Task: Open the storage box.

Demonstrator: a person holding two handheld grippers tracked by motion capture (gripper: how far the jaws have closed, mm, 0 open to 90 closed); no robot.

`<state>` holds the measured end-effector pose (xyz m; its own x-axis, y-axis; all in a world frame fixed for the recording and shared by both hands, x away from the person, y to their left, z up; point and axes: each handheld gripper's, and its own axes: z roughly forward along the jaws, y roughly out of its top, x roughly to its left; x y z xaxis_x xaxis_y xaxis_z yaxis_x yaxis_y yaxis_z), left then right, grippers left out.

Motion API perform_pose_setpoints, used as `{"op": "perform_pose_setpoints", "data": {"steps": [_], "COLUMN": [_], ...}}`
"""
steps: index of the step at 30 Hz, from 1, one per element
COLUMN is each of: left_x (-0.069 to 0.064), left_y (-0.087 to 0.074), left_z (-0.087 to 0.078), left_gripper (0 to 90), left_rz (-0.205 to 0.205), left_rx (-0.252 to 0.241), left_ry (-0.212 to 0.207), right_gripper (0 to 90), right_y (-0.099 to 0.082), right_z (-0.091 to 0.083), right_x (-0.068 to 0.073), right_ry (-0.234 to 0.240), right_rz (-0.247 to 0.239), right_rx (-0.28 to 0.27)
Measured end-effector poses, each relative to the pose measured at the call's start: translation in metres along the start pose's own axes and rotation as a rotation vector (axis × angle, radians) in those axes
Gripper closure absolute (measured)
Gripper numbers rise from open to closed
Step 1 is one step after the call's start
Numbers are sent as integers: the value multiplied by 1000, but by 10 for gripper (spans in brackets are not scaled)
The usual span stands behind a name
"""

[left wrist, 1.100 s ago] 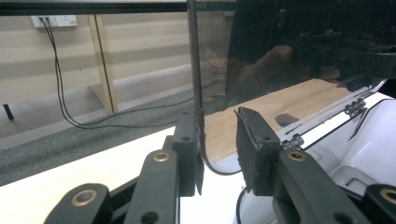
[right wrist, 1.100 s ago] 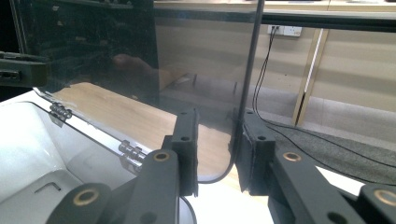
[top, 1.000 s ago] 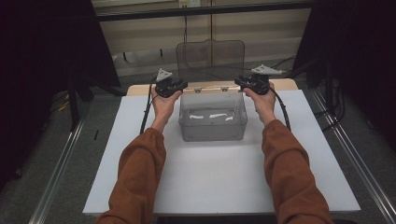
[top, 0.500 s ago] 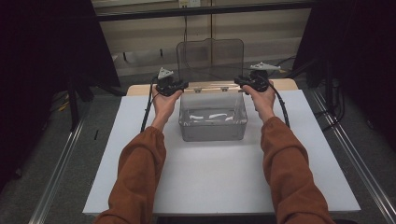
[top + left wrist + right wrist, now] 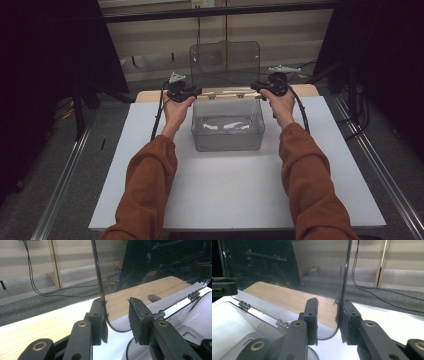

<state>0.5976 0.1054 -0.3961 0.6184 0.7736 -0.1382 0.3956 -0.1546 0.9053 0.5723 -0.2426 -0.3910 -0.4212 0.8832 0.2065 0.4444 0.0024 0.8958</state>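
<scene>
Clear rectangular plastic box (image 5: 227, 131) sits on the white worktop (image 5: 235, 190), its transparent hinged lid (image 5: 225, 65) standing upright at the box's rear edge. Left hand-held gripper (image 5: 116, 315): jaws have just been opening, lid edge touching one pad only. Right hand-held gripper (image 5: 329, 320): jaws narrow, astride the opposite lid edge, one pad in contact.

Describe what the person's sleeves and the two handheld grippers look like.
The person wears long rust-brown sleeves down to the wrists. The left gripper and right gripper are black, each topped by a grey three-cornered plate, with a black cable trailing back beside the forearm. Up close, their jaws are flat black bars joined by brass-coloured rivets, ending in blocky black pads.
</scene>
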Motion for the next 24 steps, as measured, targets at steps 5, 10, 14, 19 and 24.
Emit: {"op": "perform_pose_setpoints", "data": {"steps": [5, 10, 14, 19, 24], "left_x": [1, 1, 1, 2, 5], "left_y": [0, 2, 2, 1, 1], "left_z": [0, 2, 3, 4, 6], "left_gripper": [645, 619, 611, 575, 565], "left_rz": [-10, -13, -18, -21, -60], "left_rx": [13, 39, 44, 49, 61], "left_ry": [0, -2, -1, -9, -18], "right_gripper": [701, 683, 680, 657, 642], "right_y": [0, 2, 2, 0, -1], "right_z": [1, 3, 5, 7, 10], "right_x": [-1, -2, -3, -4, -7], "right_ry": [3, 3, 8, 10, 24], "right_rz": [27, 39, 46, 59, 97], "right_rx": [4, 34, 38, 41, 49]}}
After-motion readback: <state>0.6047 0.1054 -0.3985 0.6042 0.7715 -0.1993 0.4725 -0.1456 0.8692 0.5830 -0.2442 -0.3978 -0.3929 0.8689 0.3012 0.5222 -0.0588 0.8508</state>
